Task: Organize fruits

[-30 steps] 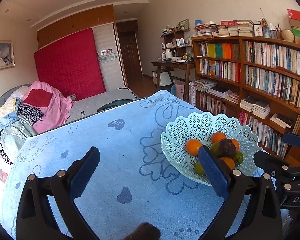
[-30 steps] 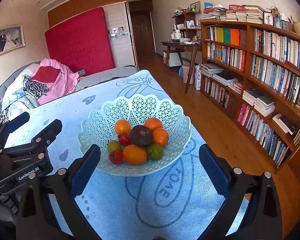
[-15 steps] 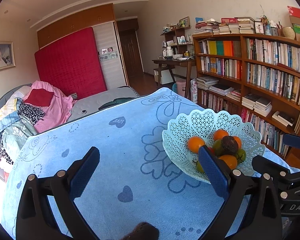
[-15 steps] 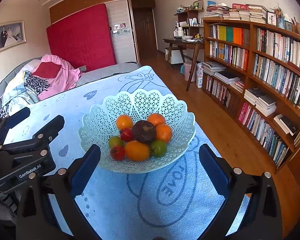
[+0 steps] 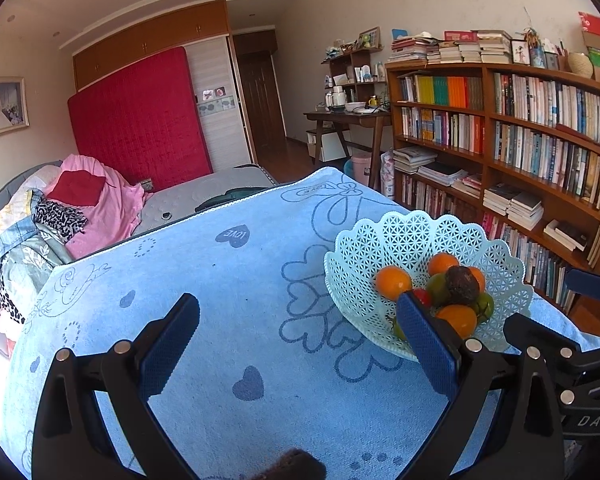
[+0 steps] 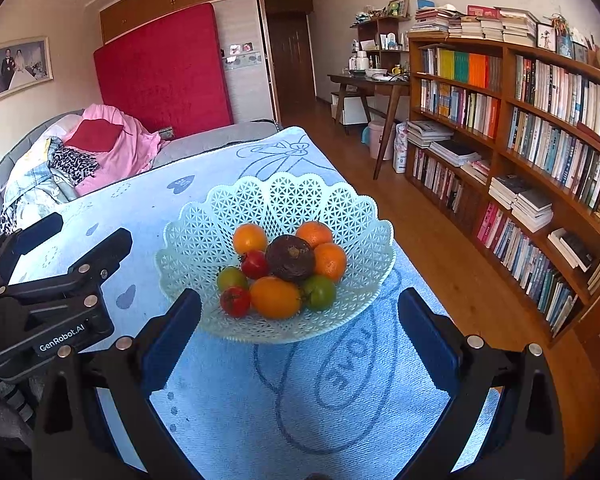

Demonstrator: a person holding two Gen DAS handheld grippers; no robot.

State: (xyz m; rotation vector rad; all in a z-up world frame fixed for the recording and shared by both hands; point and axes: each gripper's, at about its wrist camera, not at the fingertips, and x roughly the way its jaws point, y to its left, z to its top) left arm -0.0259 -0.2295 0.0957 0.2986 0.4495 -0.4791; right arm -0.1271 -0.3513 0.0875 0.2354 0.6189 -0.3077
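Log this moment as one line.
left gripper: open, empty | right gripper: open, empty | fruit basket: full, on blue cloth

A tall wooden bookcase (image 6: 540, 128) is lining the right wall, packed with books, and a red mattress (image 6: 162, 70) is leaning upright against the far wardrobe. Pink bedding (image 5: 100, 204) is lying heaped on the bed (image 5: 204, 196), while a dark desk (image 6: 374, 82) is standing near the door (image 6: 292, 56).

A table draped in a blue heart-print cloth (image 6: 332, 412) carries a pale lattice fruit basket (image 6: 342, 210) near its right edge.
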